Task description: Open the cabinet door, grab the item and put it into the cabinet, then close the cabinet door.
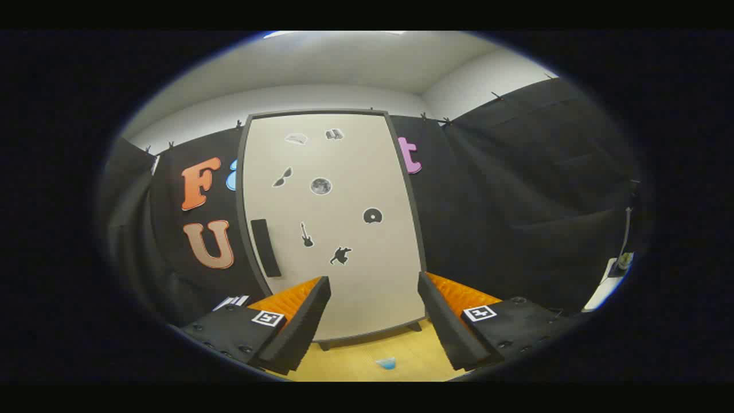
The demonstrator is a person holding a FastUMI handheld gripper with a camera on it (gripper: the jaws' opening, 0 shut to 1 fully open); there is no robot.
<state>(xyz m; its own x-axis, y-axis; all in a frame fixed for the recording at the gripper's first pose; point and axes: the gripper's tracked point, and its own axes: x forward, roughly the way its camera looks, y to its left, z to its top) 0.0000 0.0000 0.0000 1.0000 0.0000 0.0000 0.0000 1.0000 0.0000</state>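
One cabinet (344, 172), seven stickers (321, 186), one handle (265, 248), one blue item (386, 362).

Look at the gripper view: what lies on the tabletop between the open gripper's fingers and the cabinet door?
A small blue item lies on the wooden tabletop between the open gripper fingers, short of the closed cabinet door.

Hand-held claw (374, 312), seen along its two fingers (298, 330), which stand apart with nothing between them. Each finger is a wedge-shaped block with a finely ribbed inner face and a ridged upper surface. Behind each sits a flat housing plate (229, 332) carrying round screw heads and one square black-and-white marker (268, 318); the second marker (479, 313) mirrors the first.
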